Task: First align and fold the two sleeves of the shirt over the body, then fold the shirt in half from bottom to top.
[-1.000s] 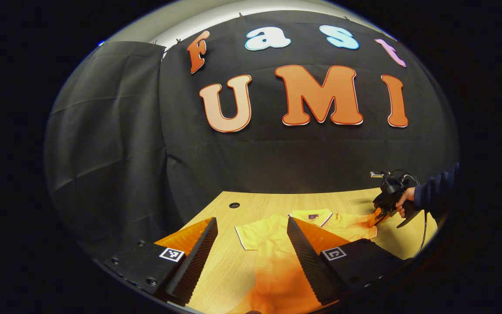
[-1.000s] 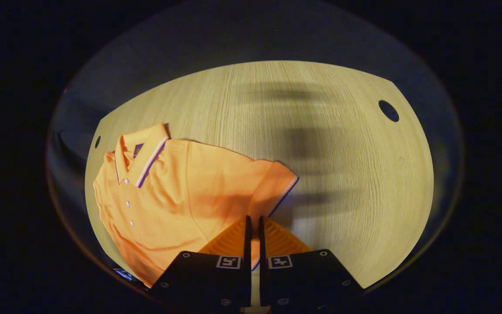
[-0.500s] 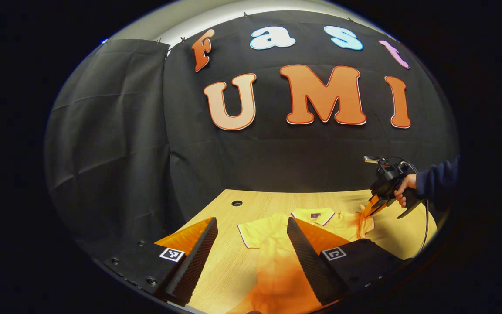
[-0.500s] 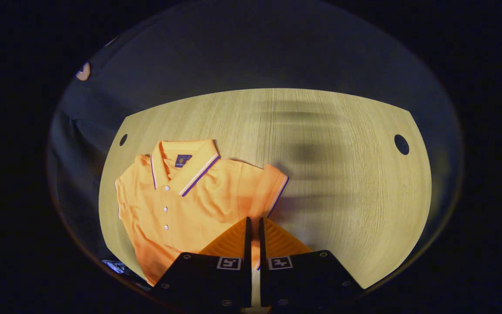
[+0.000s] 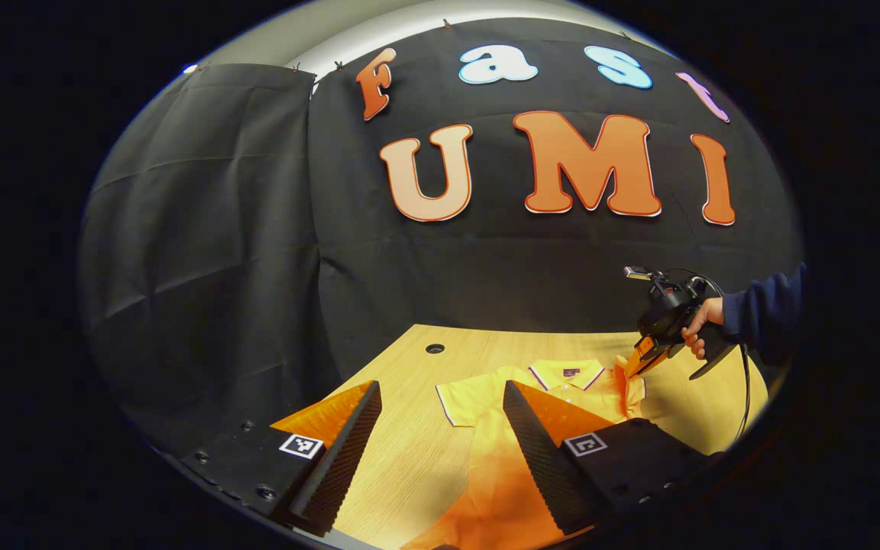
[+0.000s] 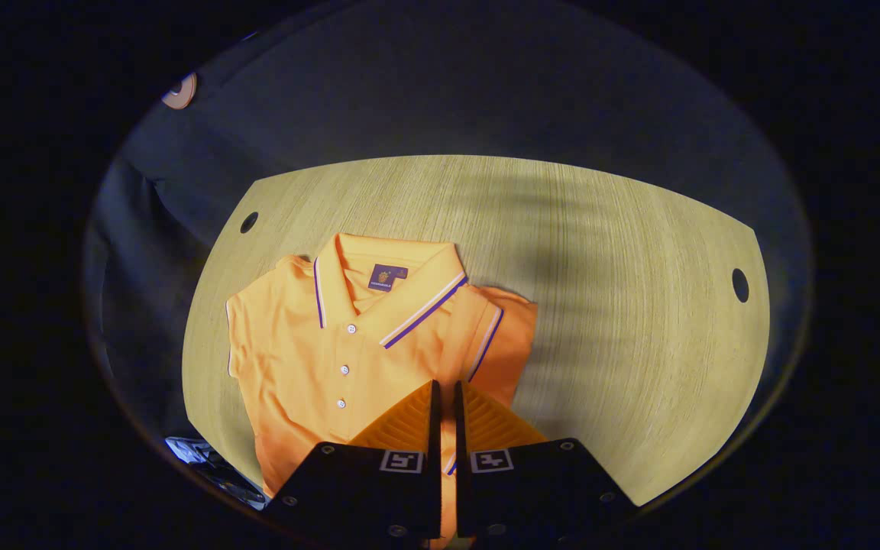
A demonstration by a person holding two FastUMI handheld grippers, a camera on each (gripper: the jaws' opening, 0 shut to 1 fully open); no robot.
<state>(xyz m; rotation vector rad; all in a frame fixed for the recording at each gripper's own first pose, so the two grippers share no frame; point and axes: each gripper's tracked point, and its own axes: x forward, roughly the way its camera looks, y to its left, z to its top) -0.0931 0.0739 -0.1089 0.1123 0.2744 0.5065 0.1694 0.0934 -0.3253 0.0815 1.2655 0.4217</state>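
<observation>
here right gripper (image 6: 445, 397) pinches shirt (image 6: 310, 359) sleeve (image 6: 497, 344); left gripper (image 5: 440, 397) fingers spread.

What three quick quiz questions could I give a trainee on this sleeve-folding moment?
1. True or false: the left gripper has its fingers spread wide apart.
2. What is the right gripper pinching? A) the collar B) a sleeve C) the bottom hem
3. Fill in: the orange shirt lies on a wooden ____.

Key:
1. True; it hangs open above the shirt, holding nothing.
2. B; the fingers are closed on the sleeve, carrying it over the shirt's body.
3. table
</observation>
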